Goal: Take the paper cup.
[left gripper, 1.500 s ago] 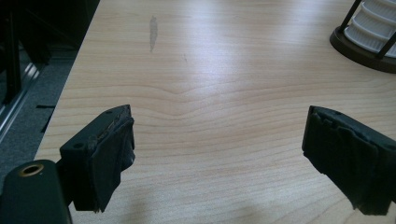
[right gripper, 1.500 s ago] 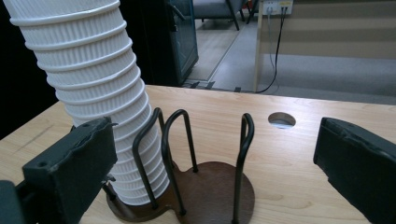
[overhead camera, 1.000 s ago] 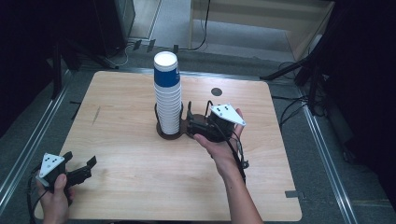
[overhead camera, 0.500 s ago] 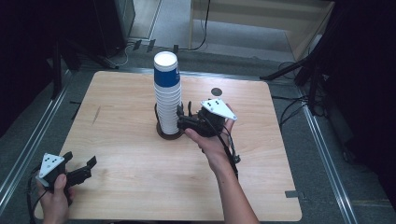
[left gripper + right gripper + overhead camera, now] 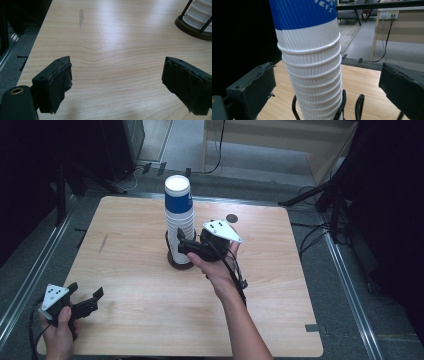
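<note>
A tall stack of ribbed white paper cups (image 5: 179, 217), the top one blue-banded, stands upside down in a black wire holder (image 5: 180, 262) at the table's middle. My right gripper (image 5: 181, 242) reaches in from the right at the stack's lower half. In the right gripper view the cup stack (image 5: 309, 62) rises between the jaws, which stand wide on either side with gaps, so the right gripper (image 5: 329, 82) is open. My left gripper (image 5: 86, 290) rests near the front left corner, open. The left gripper (image 5: 117, 80) has bare wood between its jaws, with the holder's base (image 5: 195, 23) far off.
A small dark round mark (image 5: 231, 218) lies behind the right hand. A grey smear (image 5: 102, 243) marks the table's left side. A metal rail (image 5: 30, 280) runs along the floor at left, and cables (image 5: 310, 237) trail on the floor at right.
The right gripper has moved left and slightly up toward the cup stack, bringing its jaws to either side of it. The left gripper has stayed in place.
</note>
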A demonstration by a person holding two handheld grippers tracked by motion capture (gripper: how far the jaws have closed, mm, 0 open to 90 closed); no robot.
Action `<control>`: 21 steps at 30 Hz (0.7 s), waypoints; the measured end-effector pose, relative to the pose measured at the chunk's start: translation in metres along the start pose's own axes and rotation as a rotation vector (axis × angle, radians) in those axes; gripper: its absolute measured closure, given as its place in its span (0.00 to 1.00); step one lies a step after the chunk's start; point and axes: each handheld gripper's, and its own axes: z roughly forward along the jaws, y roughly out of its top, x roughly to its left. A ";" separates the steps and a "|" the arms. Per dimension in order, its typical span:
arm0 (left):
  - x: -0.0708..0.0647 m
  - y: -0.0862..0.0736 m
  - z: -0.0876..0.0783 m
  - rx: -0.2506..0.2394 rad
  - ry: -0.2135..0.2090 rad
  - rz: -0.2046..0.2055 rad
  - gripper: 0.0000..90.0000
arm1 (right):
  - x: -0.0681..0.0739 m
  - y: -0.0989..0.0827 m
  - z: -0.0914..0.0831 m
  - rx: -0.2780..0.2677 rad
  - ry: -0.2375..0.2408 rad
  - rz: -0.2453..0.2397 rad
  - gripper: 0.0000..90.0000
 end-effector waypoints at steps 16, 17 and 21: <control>0.001 0.000 -0.001 0.000 -0.008 -0.001 0.11 | 0.016 0.012 0.021 -0.019 0.007 0.005 0.00; 0.001 0.000 -0.001 0.000 -0.008 -0.001 0.11 | 0.017 0.013 0.022 -0.021 0.006 0.007 0.00; 0.001 0.000 0.000 0.002 -0.009 0.002 0.11 | 0.020 0.017 0.027 -0.026 -0.001 -0.009 0.00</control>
